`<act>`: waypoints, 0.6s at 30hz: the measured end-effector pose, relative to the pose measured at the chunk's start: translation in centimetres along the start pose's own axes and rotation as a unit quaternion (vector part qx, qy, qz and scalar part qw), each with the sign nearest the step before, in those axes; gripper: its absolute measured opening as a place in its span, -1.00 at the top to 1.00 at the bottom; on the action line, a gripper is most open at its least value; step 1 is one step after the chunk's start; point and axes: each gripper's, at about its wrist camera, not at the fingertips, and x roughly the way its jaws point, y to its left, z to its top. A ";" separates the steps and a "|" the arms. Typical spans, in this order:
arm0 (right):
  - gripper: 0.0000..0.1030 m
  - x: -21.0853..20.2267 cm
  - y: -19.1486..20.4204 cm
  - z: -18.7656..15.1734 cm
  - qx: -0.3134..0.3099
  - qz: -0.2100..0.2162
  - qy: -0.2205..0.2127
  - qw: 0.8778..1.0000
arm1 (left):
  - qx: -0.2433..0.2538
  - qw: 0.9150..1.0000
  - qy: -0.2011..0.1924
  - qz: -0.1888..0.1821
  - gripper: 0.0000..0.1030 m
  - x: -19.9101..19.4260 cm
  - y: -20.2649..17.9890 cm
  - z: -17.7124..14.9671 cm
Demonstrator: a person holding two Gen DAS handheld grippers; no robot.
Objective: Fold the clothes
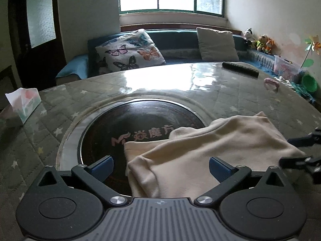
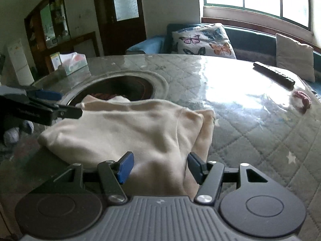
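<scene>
A cream garment [image 1: 210,150] lies folded in a loose pile on the quilted table, partly over the round dark inset [image 1: 140,124]. My left gripper [image 1: 160,167] is open, its blue pads either side of the garment's near-left edge, holding nothing. My right gripper [image 2: 159,167] is open, its pads either side of a raised fold of the same garment [image 2: 140,128]. The right gripper's fingers [image 1: 297,150] show at the right edge of the left wrist view; the left gripper [image 2: 50,106] shows at the left of the right wrist view.
A tissue box [image 1: 24,102] stands at the table's left edge. A black remote [image 1: 240,68] and a pink hair tie [image 1: 271,83] lie at the far right. A sofa with a butterfly cushion [image 1: 130,50] is behind the table.
</scene>
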 end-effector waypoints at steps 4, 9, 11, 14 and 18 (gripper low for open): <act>-0.18 -0.3 0.0 1.4 -0.004 0.002 -0.026 1.000 | 0.000 1.000 0.002 0.010 -1.00 0.7 0.4 0.4; -0.18 1.2 0.6 3.9 -0.012 0.020 -0.037 0.999 | 0.004 1.000 0.010 0.023 -1.00 2.2 0.8 1.0; -0.18 2.5 0.6 4.4 -0.009 0.029 -0.029 0.999 | 0.005 0.999 0.016 0.027 -1.00 3.0 0.9 1.1; -0.16 4.4 0.2 4.4 -0.002 0.023 -0.010 1.000 | 0.005 0.999 0.027 0.034 -1.00 4.3 1.2 1.2; -0.15 5.5 -0.2 4.2 0.003 0.014 0.004 1.000 | 0.000 0.998 0.043 0.038 -1.00 5.5 1.8 1.1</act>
